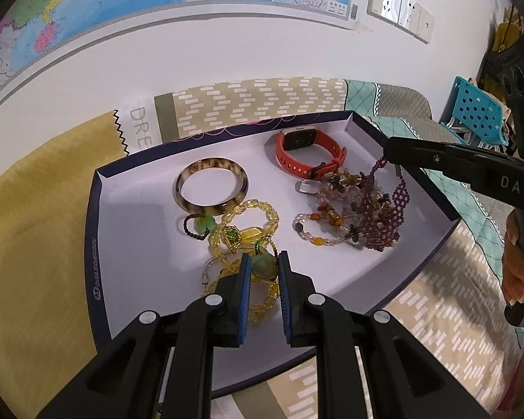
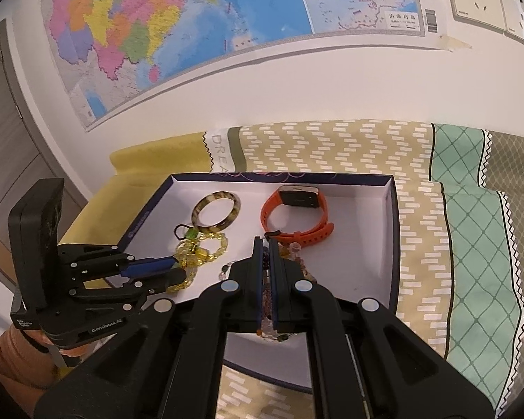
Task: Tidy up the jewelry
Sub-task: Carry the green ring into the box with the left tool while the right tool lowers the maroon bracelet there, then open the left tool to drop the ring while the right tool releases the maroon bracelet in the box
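White-lined cardboard box lid (image 1: 363, 269) with a dark navy rim sits on a patterned bedspread (image 1: 443, 317) and holds all the jewelry. Far left inside: tortoiseshell bangle (image 1: 211, 188), lying flat. Far right inside: orange smartwatch (image 1: 309, 152), strap looped and resting on its edge. Near left: tangle of yellow bead bracelets (image 1: 251, 223) with a green bead on a dark cord (image 1: 201, 225) touching the bangle's near edge. Near right: pile of mixed amber and clear stone bracelets (image 1: 335, 216), partly under a woven dark red beaded bracelet (image 1: 384, 209). Left gripper (image 1: 264, 262) is down in the box over the yellow tangle, blue-padded jaws apart with a pale green round bead (image 1: 264, 267) between them; cannot tell if the pads touch it, so it reads as not clamped. Right gripper (image 2: 266, 255) has jaws nearly together, pinching the dark red beaded bracelet, whose strand shows between the pads in the right wrist view; in the left wrist view one end of it is lifted up to the gripper tip while the rest lies on the pile. Wall map (image 2: 192, 35) and wall sockets (image 1: 400, 8) behind; blue perforated basket (image 1: 475, 108) at right.
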Demonstrator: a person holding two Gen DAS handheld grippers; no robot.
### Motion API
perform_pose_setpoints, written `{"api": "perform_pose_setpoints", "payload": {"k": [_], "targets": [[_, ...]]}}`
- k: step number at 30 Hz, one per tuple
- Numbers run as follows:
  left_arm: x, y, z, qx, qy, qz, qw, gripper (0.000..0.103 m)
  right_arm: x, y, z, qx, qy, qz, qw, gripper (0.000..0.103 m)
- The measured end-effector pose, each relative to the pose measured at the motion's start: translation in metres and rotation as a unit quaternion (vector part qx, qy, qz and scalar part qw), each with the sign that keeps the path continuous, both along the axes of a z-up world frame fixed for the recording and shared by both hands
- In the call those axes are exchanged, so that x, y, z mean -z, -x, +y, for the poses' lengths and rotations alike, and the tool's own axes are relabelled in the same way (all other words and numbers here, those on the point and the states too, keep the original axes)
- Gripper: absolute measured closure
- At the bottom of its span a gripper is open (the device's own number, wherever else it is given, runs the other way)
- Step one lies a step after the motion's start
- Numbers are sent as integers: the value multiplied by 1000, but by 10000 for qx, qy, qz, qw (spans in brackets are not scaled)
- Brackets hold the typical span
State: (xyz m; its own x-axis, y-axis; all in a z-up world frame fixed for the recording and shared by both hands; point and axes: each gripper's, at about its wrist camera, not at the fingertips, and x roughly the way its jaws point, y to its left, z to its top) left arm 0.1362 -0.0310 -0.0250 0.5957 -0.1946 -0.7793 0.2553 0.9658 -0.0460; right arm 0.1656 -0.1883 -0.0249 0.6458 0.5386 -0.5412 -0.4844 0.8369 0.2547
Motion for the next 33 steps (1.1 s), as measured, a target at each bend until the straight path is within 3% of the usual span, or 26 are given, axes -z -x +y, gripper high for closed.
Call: {"api": "perform_pose_setpoints", "payload": {"k": [14,16,20,24,33], "targets": [[5,-7,1,-50,-48,-8,10000,88,15,-15,-3,205,54,213,9995,96],[4,-5,1,-61,5,1,10000,82,17,-15,-4,240,58,235,9994,96],[3,-6,3,-98,3,-19,9999,79,16,-10,-4,243,97,161,9995,95],[-2,-1,2,-141,-37,-132,9998,66,12,0,-2,217,135,43,9997,94],[-16,20,1,-140,-62,-401,9991,49,20,16,4,125,165,50,9998,76]]}}
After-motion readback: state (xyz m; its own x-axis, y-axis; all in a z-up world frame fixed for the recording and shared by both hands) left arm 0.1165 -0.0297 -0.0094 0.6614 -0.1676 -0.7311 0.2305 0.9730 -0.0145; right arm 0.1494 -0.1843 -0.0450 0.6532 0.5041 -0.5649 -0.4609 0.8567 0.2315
